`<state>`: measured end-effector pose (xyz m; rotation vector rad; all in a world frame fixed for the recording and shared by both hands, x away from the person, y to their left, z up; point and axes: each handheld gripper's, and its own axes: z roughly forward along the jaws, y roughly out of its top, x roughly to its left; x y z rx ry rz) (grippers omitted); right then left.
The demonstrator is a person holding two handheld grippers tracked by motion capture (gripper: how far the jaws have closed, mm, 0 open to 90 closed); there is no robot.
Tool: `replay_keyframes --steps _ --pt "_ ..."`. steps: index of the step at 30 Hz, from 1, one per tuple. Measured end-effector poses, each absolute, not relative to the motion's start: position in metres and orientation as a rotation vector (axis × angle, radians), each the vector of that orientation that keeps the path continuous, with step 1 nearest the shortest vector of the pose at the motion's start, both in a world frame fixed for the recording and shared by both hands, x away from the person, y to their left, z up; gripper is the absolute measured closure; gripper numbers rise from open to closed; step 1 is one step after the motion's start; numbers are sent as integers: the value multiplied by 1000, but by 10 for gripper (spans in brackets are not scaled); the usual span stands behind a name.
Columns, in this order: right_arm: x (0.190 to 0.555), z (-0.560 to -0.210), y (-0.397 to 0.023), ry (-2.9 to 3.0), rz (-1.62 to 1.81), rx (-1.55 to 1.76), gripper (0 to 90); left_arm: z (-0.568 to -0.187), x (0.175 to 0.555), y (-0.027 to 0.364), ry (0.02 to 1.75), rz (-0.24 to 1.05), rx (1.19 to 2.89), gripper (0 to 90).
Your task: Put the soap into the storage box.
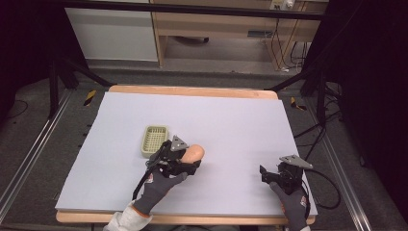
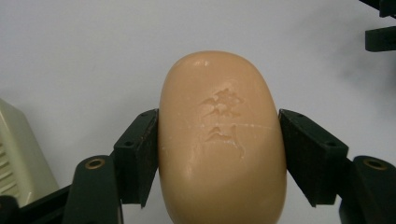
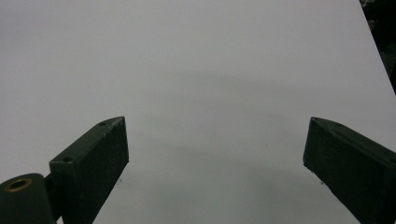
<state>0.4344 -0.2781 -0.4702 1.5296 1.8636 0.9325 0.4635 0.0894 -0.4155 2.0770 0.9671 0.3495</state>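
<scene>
Left gripper (image 2: 219, 158) clamps peach oval soap bar (image 2: 222, 140) across its width; pale green slotted plastic basket (image 1: 154, 140) just beside, nearer this hand. Right gripper (image 3: 215, 163) open, empty.

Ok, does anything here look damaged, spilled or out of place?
Only small wear: the bar of soap, clamped between the left gripper pads, has scuffs and a thin scratch around its stamped mark. The soap dish sits upright and empty on the table, and the right gripper is open over bare surface. Nothing spilled.
</scene>
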Motion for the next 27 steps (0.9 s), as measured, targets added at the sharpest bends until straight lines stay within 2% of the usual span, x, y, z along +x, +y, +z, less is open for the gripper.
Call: replay_keyframes --steps 27 --pt "435 -471 -277 1856 926 1520 72 -400 483 141 1078 407 2004 319"
